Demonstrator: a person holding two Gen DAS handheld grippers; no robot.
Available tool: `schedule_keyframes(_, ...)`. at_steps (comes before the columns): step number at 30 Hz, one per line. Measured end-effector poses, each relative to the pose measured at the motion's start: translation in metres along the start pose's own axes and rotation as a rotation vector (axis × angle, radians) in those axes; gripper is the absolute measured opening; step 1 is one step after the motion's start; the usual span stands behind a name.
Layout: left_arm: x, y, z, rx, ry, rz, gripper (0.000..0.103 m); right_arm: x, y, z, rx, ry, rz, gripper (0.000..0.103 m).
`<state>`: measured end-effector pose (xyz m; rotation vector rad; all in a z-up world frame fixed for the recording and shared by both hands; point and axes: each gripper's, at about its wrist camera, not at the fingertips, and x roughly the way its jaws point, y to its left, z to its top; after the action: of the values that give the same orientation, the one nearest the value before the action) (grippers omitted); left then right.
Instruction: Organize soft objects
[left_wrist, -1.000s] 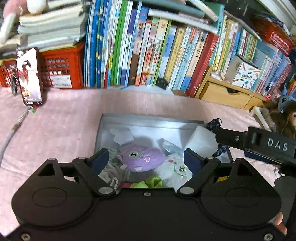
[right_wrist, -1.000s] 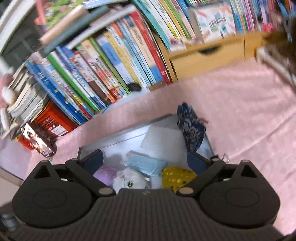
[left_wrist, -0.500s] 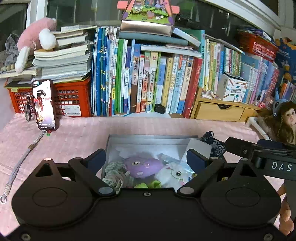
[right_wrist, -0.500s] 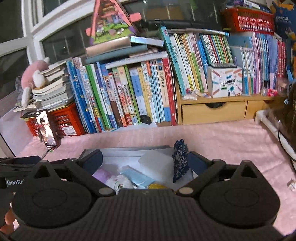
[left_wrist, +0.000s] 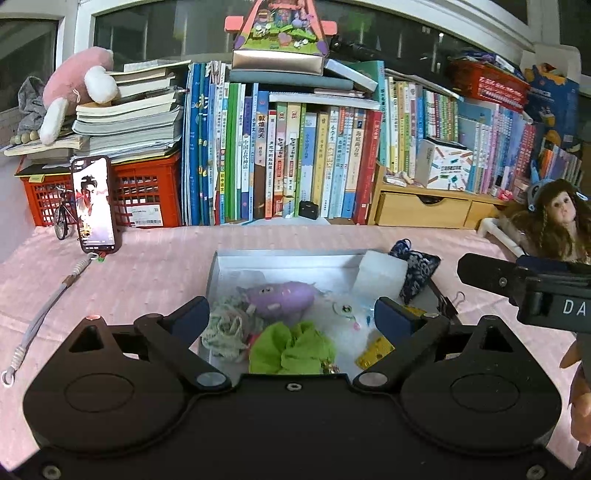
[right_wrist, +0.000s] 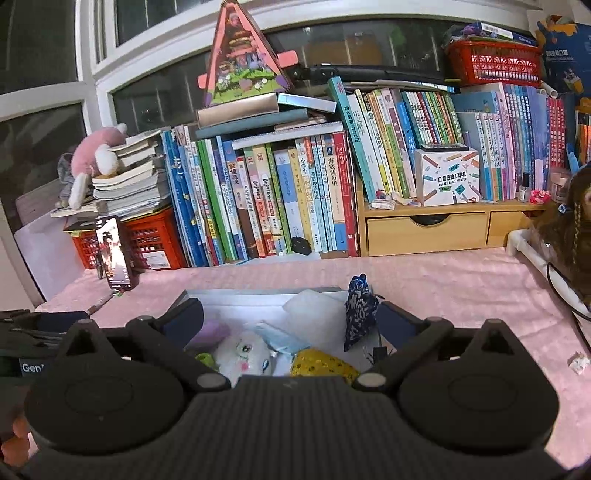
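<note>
Pink-clothed table (left_wrist: 155, 266): phone (left_wrist: 94, 205) propped at ten o'clock, grey box (left_wrist: 212, 280) of soft toys (left_wrist: 280, 295) centre, books (left_wrist: 280, 158) at twelve, doll (left_wrist: 554, 221) at three; left gripper (left_wrist: 291, 317) and right gripper (right_wrist: 291, 321) both spread wide, holding nothing.

Matt pink quilted cloth covers the surface (left_wrist: 155, 266); fluffy white plush toy (right_wrist: 243, 354); smooth wooden drawer unit (right_wrist: 424, 229).
</note>
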<state>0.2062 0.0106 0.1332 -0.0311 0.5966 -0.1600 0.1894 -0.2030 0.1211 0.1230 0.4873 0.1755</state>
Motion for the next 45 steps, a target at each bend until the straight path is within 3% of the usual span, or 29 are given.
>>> schedule_keyframes(12, -0.045, -0.012, -0.041, 0.066, -0.063, -0.008, 0.097, -0.041, 0.01, -0.033, -0.091, -0.094, -0.001, 0.103)
schedule_keyframes(25, -0.076, -0.013, -0.084, 0.048, -0.107, -0.011, 0.098, -0.075, 0.013, -0.065, -0.141, -0.144, -0.02, 0.103)
schedule_keyframes(45, -0.102, -0.006, -0.146, 0.006, -0.123, 0.049, 0.099, -0.093, 0.018, -0.12, -0.191, -0.139, -0.068, 0.103)
